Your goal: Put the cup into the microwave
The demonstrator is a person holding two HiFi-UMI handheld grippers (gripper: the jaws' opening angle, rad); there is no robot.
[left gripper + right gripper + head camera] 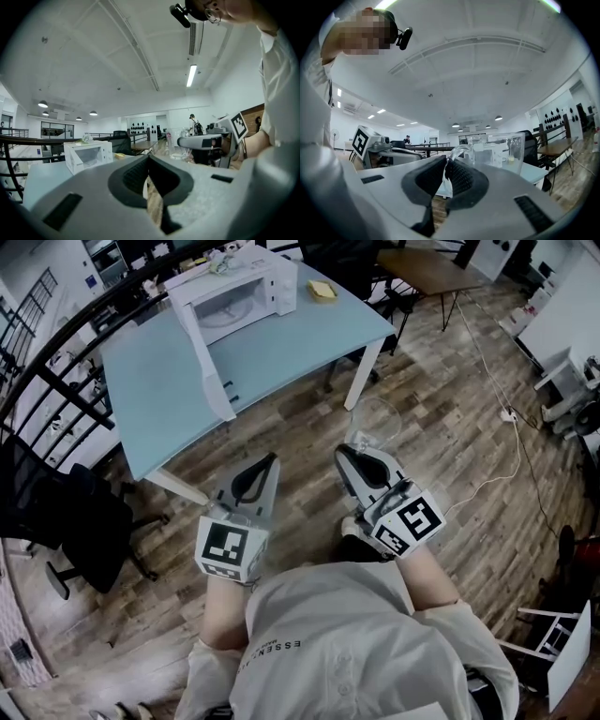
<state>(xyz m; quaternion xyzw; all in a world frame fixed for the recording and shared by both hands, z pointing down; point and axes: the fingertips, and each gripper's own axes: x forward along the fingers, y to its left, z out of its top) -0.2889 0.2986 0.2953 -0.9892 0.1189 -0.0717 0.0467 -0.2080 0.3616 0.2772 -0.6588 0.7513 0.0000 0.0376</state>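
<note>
A clear glass cup (499, 151) hangs in front of my right gripper (446, 163), which is shut on the cup's handle (458, 152). In the head view the cup (375, 430) shows faintly above the wooden floor, just past the right gripper (349, 452). My left gripper (271, 459) is beside it, shut with nothing in it; in its own view the jaws (149, 160) meet with only a slit between them. The white microwave (239, 292) stands on the far side of the light blue table (159, 381), its door (204, 357) swung open towards me. Both grippers are well short of the table.
A yellow pad (322, 290) lies on the table by the microwave. A black office chair (56, 512) stands at the left, next to a dark railing (56, 381). A wooden table (427, 268) is at the back right. A white cable (511, 442) runs across the floor.
</note>
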